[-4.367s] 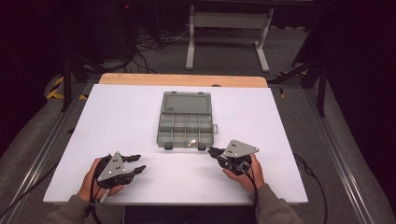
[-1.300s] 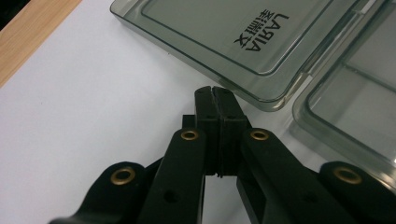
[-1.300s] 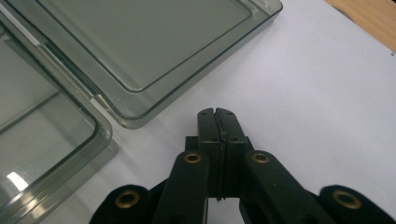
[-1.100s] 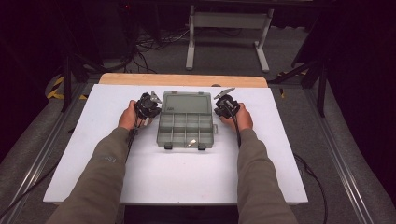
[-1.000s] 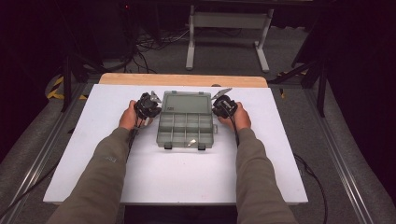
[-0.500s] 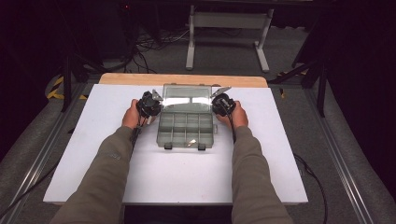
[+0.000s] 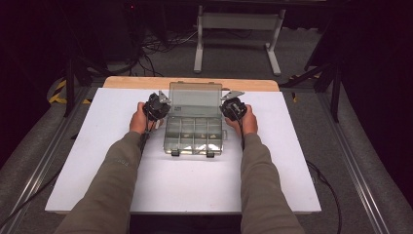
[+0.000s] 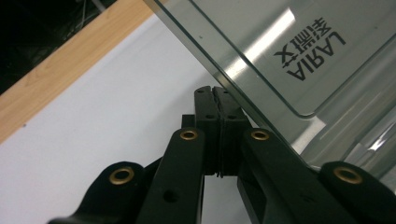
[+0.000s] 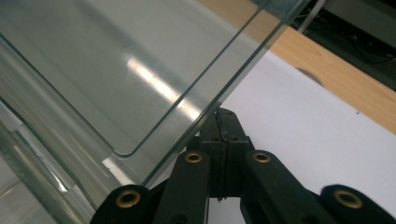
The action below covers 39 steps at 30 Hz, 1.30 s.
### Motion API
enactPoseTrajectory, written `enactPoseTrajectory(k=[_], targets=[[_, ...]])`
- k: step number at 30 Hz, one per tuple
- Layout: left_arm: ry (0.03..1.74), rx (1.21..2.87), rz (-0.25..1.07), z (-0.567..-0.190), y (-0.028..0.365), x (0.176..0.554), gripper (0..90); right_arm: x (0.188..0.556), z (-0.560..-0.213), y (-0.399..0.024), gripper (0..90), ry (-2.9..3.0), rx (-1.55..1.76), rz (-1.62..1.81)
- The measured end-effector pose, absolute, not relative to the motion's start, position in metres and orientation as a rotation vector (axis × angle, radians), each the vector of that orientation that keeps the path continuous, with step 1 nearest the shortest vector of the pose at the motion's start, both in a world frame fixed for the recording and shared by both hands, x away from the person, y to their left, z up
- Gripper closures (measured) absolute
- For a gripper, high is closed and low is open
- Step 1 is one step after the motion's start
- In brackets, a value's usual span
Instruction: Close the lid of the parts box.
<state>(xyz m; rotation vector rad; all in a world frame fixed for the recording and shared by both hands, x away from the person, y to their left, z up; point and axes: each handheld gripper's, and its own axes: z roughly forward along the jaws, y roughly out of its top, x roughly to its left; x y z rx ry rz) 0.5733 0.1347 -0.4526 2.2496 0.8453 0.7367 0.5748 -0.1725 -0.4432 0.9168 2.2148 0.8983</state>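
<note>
Flanking the box (image 7: 195, 134) on the table (image 7: 292, 161), we note left gripper (image 7: 157, 106) and right gripper (image 7: 231, 108) clenched empty, jaws against the raised lid (image 7: 195, 99).

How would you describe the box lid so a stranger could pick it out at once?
On the white table stands a clear compartment box. Its lid rises from the far edge, half raised between two claws; it alone is see-through with dark lettering.

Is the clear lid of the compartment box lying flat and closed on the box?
No, the lid stands raised, open above the compartment box.
</note>
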Motion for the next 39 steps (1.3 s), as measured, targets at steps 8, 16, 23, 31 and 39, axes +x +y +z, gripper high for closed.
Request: enactPoseTrajectory(k=[8,16,23,31,39], targets=[[0.838,2.201,0.767,-0.444,0.136,0.570,88.8,0.570,-0.436,-0.172,90.0,2.155,0.893,0.922],[0.823,2.181,0.802,-0.436,0.135,0.567,88.2,0.565,-0.426,-0.170,90.0,2.113,0.858,0.924],[0.803,2.174,0.828,-0.430,0.135,0.564,88.6,0.563,-0.422,-0.169,90.0,2.089,0.852,0.945],[0.772,2.182,0.855,-0.419,0.136,0.559,87.9,0.556,-0.412,-0.168,90.0,2.052,0.835,0.943],[0.741,2.199,0.896,-0.405,0.135,0.550,88.4,0.546,-0.400,-0.167,90.0,2.018,0.840,0.968]])
